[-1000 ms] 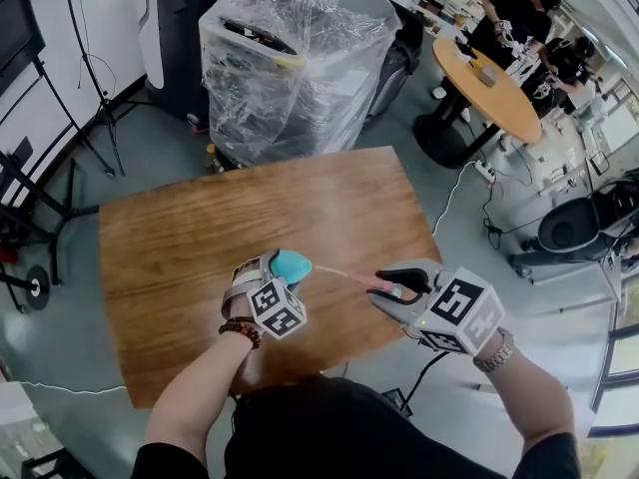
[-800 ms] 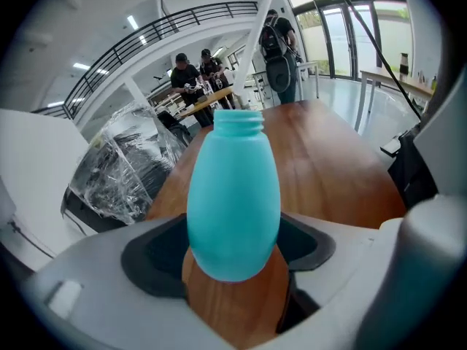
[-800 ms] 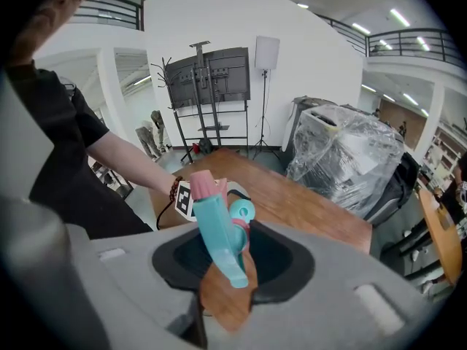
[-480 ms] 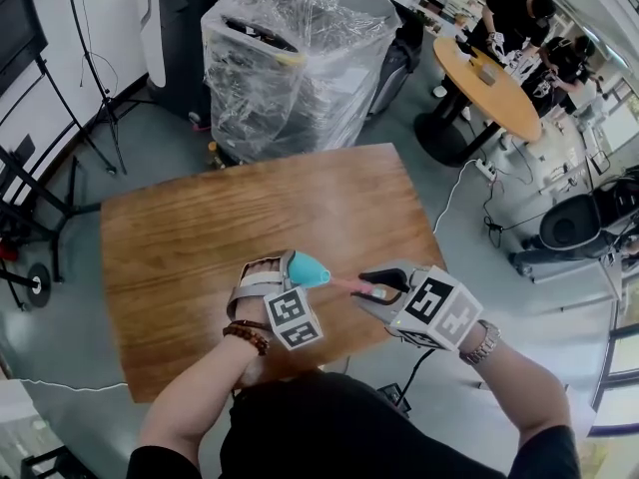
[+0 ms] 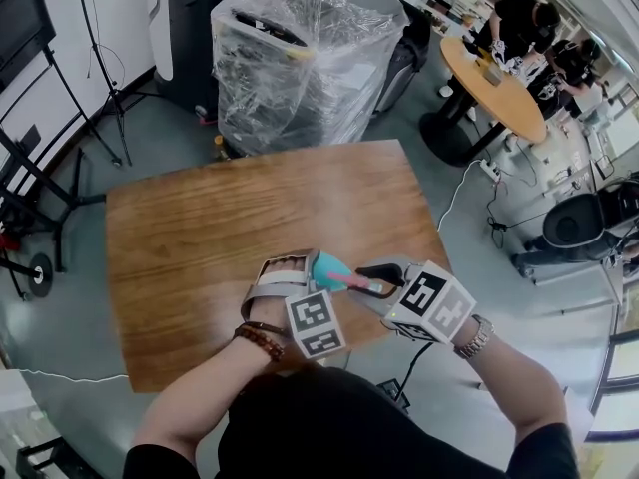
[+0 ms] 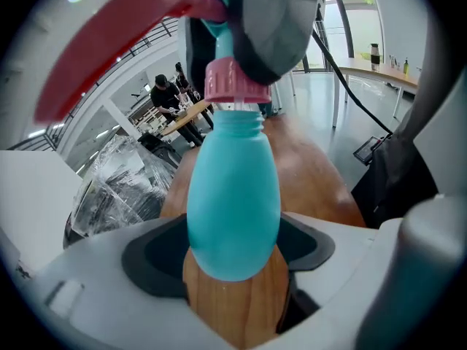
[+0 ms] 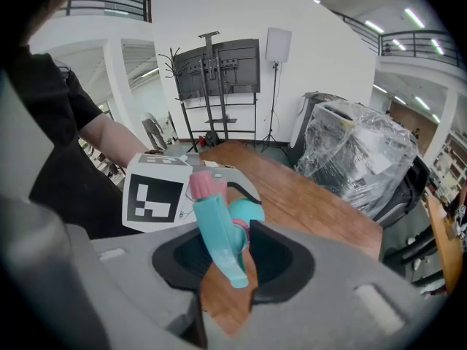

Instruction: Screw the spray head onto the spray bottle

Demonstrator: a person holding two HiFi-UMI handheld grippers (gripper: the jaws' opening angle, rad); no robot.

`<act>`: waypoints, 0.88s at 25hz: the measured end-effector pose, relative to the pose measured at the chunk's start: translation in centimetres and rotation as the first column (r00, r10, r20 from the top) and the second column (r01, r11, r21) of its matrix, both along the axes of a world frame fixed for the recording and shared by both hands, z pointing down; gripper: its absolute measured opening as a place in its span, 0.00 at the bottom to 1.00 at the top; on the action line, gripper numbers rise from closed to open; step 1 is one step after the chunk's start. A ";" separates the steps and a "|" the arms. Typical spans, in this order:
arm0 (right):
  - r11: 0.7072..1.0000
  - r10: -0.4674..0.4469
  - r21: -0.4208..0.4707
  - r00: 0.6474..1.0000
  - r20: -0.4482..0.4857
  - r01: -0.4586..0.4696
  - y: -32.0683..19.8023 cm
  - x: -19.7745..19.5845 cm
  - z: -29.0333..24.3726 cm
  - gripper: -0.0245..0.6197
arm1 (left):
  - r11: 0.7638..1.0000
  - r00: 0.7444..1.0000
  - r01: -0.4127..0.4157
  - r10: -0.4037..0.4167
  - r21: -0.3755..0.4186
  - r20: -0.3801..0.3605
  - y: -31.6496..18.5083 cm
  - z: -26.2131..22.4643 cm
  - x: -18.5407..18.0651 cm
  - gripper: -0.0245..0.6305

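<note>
Over the near edge of the wooden table (image 5: 200,228) the picture has tightened up. A second ago the two tools hung well apart above that edge with the pink tube stretched between them; now they are almost touching. The left gripper (image 5: 305,272) is clamped round the belly of the teal spray bottle (image 6: 233,203), carried clear of the table top. The right gripper (image 5: 384,279), jaws about half apart, pinches the spray head (image 7: 215,224) by its teal body. The tube is no longer visible, and the pink collar (image 6: 235,86) sits right at the bottle's threaded neck (image 6: 239,122). Threads still show below it, so insertion looks done and the turning is yet to come.
</note>
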State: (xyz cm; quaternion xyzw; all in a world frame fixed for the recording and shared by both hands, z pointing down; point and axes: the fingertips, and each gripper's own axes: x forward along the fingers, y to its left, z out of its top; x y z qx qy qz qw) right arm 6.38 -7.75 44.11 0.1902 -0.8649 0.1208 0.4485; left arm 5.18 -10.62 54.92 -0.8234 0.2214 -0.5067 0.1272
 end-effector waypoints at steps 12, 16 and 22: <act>0.999 -0.048 0.026 0.997 0.065 0.046 0.1 0.1 -0.4 0.22 | 1.000 1.000 0.002 -0.002 -0.022 -0.001 1.0 -1.5 -0.1 0.63; 1.000 -0.012 -0.006 0.996 0.093 0.013 -0.3 0.8 0.2 0.23 | 0.999 0.999 -0.001 -0.001 0.036 0.040 0.5 -1.9 -0.3 0.63; 0.964 0.211 -0.209 0.948 0.239 -0.161 -1.2 1.6 0.0 0.23 | 0.995 0.999 -0.006 0.001 0.099 0.052 0.1 -2.5 -0.3 0.62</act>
